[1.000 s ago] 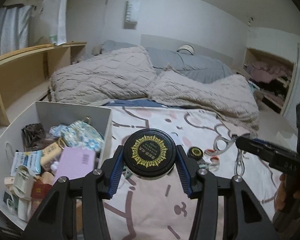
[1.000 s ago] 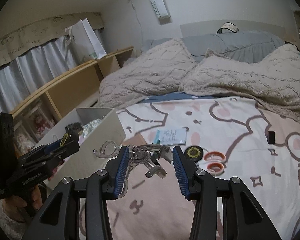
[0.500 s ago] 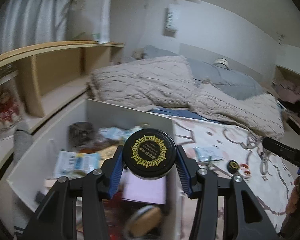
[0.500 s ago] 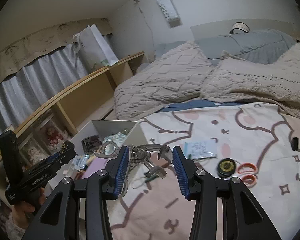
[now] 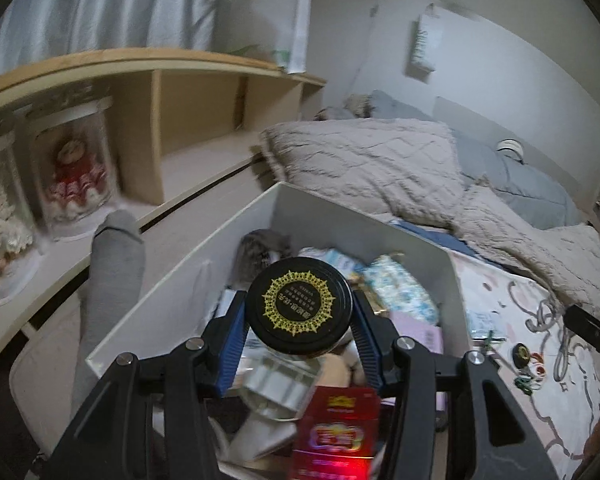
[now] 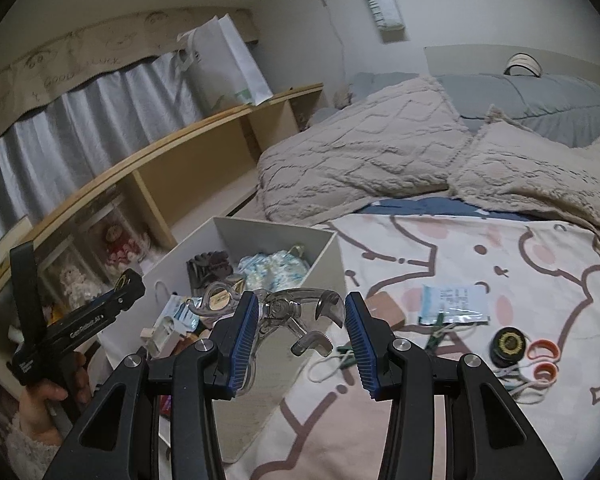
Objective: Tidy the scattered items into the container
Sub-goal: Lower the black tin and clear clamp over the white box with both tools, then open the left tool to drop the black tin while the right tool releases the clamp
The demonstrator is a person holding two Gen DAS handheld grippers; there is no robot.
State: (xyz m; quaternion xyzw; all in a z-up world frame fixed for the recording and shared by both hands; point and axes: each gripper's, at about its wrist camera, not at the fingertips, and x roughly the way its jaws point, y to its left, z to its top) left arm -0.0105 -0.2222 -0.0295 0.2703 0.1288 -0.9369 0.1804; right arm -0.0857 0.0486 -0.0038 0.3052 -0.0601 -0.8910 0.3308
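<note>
We've got the left gripper [image 5: 299, 322] clamped on a black-lidded jar [image 5: 299, 305], fingers pressed to its sides, hanging above the white storage box [image 5: 404, 236]. The right gripper [image 6: 299, 330] grips a clear plastic hair claw clip [image 6: 288, 312] against one finger, beside the box's near corner, above the bed.

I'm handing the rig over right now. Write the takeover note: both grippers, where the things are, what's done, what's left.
Left gripper: shut on the black-lidded jar, over the white container.
Right gripper: shut on the clear hair claw, beside the container's near corner.
Done: the container already holds a red box, a floral pouch and more.
Left: release both, then fetch the small black tin, orange rings, sachet and green clips from the bedsheet.
</note>
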